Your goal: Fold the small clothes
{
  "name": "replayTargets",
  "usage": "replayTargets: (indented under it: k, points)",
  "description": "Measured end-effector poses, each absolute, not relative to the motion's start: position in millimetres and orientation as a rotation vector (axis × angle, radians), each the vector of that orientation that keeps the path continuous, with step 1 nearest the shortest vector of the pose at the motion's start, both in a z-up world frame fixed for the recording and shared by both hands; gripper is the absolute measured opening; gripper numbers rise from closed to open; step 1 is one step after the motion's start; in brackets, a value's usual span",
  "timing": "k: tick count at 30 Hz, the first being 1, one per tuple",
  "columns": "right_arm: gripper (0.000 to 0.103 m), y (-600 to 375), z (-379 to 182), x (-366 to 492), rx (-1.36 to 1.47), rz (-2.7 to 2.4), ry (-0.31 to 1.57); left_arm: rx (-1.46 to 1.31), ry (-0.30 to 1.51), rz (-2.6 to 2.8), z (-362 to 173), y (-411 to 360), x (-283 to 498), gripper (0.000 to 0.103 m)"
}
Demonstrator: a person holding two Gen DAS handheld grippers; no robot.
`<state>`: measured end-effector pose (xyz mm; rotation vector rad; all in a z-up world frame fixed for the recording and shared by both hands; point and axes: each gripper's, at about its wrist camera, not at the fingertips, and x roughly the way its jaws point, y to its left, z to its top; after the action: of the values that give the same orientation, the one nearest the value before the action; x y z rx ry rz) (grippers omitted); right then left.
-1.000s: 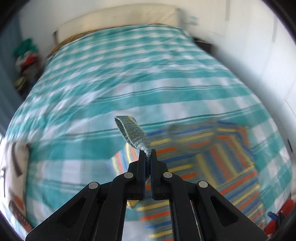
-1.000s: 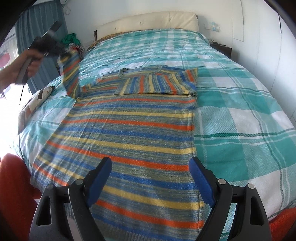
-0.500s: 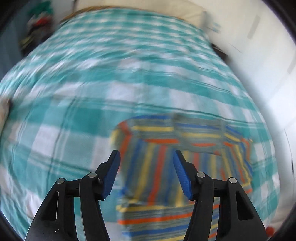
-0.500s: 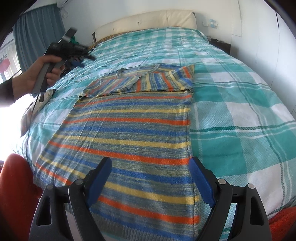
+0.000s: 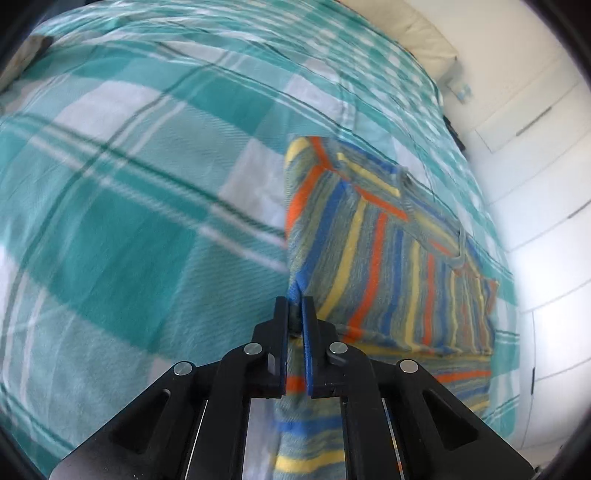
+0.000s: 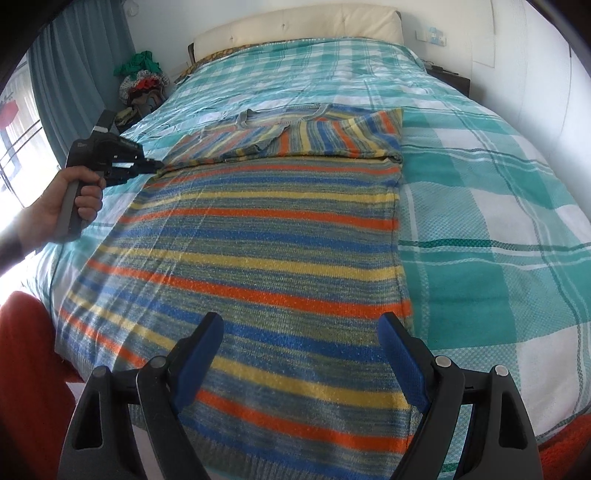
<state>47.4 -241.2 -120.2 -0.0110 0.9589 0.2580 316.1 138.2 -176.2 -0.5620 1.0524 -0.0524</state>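
A striped knit sweater (image 6: 258,240) in blue, yellow, orange and grey lies flat on the bed, both sleeves folded across its chest near the collar. In the left wrist view the sweater (image 5: 388,251) lies ahead and to the right. My left gripper (image 5: 294,314) is shut on the sweater's left edge at the shoulder fold; it also shows in the right wrist view (image 6: 157,164), held by a hand. My right gripper (image 6: 301,354) is open and empty, just above the sweater's hem.
The bed has a teal and white checked cover (image 6: 480,221) and a cream headboard (image 6: 295,22). A pile of clothes (image 6: 142,83) sits beside the bed at far left, by a blue curtain. Red fabric (image 6: 26,350) lies at the near left corner.
My left gripper let go of the sleeve it held up, which now lies folded across the chest. It opened, moved down to the sweater's left edge and shut on it. My right gripper stayed put.
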Motion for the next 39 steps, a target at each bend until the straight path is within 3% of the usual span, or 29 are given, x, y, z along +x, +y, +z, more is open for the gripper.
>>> replayTargets:
  k: [4, 5, 6, 8, 10, 11, 16, 17, 18, 19, 20, 21, 39]
  points:
    - [0.085, -244, -125, 51, -0.002, 0.254, 0.98, -0.537, 1.059, -0.029, -174, 141, 307, 0.014]
    - [0.085, -244, -127, 52, 0.003, 0.253, 0.99, -0.521, 1.066, -0.042, -172, 138, 308, 0.021]
    - [0.085, -244, -128, 52, 0.008, 0.253, 0.995, -0.507, 1.062, -0.052, -170, 136, 308, 0.035]
    - [0.085, -244, -127, 53, 0.009, 0.257, 0.992, -0.489, 1.04, -0.056, -168, 135, 307, 0.046]
    - [0.085, -243, -125, 52, 0.002, 0.258, 0.982, -0.407, 1.103, 0.014, -180, 131, 311, 0.012]
    - [0.085, -242, -124, 52, 0.001, 0.258, 0.977, -0.366, 1.143, 0.058, -188, 131, 313, 0.001]
    - [0.085, -246, -120, 49, -0.003, 0.242, 0.961, -0.329, 1.135, 0.092, -184, 129, 299, 0.005]
    - [0.085, -248, -119, 48, -0.002, 0.236, 0.955, -0.31, 1.133, 0.082, -180, 127, 293, 0.016]
    - [0.085, -250, -118, 48, 0.0, 0.23, 0.951, -0.278, 1.126, 0.08, -176, 123, 286, 0.037]
    - [0.085, -253, -117, 48, 0.005, 0.222, 0.948, -0.226, 1.114, 0.097, -169, 118, 276, 0.049]
    - [0.085, -255, -116, 48, 0.011, 0.216, 0.946, -0.178, 1.094, 0.117, -162, 114, 266, 0.068]
    - [0.085, -258, -115, 49, 0.019, 0.209, 0.944, -0.149, 1.077, 0.123, -158, 110, 259, 0.075]
    - [0.085, -253, -105, 40, -0.042, 0.16, 0.896, 0.06, 0.99, 0.117, -126, 71, 200, 0.076]
